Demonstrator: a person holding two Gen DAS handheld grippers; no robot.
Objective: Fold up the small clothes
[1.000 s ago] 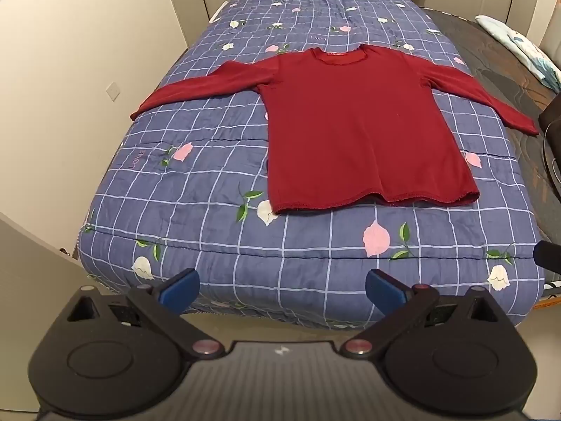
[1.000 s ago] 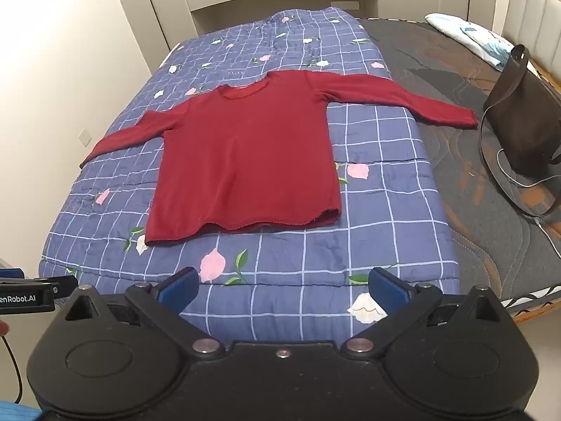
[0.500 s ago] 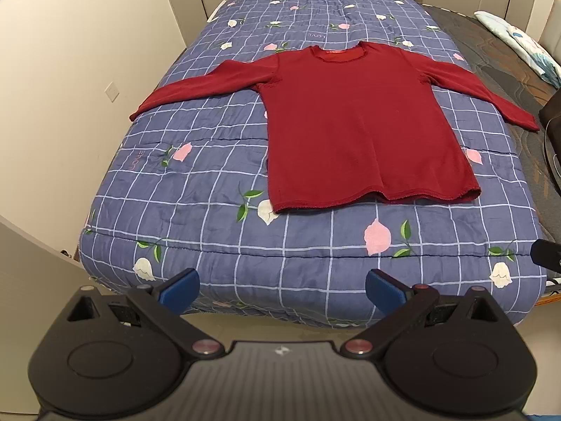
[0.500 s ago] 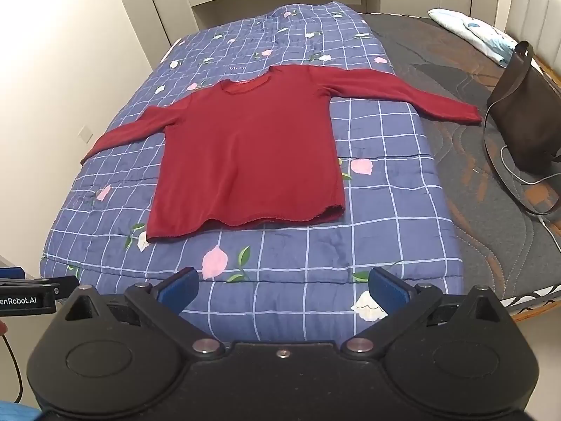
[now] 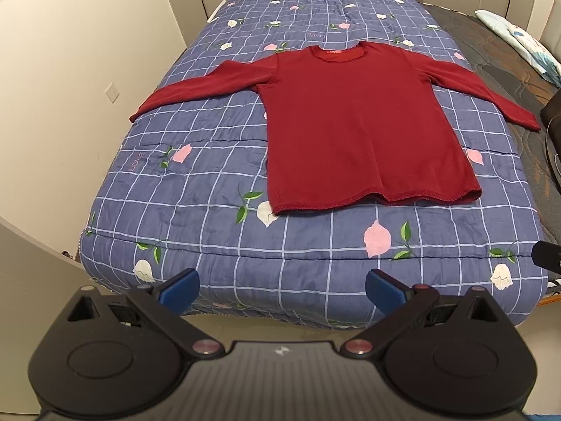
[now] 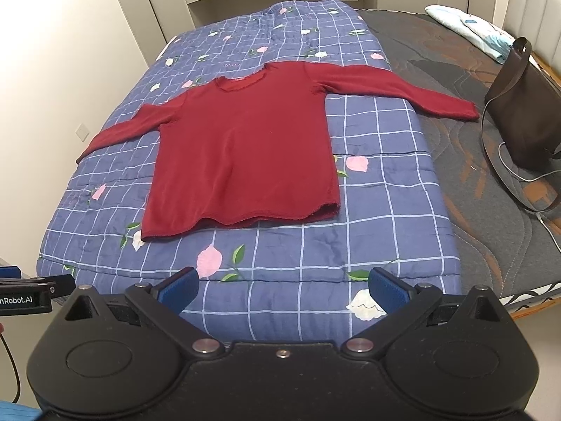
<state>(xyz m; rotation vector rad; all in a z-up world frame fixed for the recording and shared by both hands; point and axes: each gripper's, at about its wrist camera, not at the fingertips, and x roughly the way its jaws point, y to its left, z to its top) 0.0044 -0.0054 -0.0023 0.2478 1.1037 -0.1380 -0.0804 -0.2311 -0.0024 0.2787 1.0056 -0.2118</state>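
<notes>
A dark red long-sleeved top (image 5: 357, 129) (image 6: 245, 154) lies flat and face up on a blue checked quilt (image 5: 196, 189) (image 6: 378, 193), both sleeves spread out sideways, hem toward me. My left gripper (image 5: 282, 289) hangs open at the foot of the bed, well short of the hem, nothing between its blue pads. The right gripper (image 6: 283, 289) is also open and empty, over the quilt's near edge. In the right wrist view the left gripper (image 6: 31, 293) shows at the left edge.
A brown shoulder bag (image 6: 522, 112) with a white cable stands on the bare dark mattress (image 6: 491, 210) right of the quilt. A pale pillow (image 6: 470, 24) lies at the far right. A cream wall (image 5: 70, 70) runs along the bed's left side; shelves stand behind.
Both views have crept slightly forward and tilted toward the bed; the top sits a little lower in frame. The top has not moved and both grippers stay open.
</notes>
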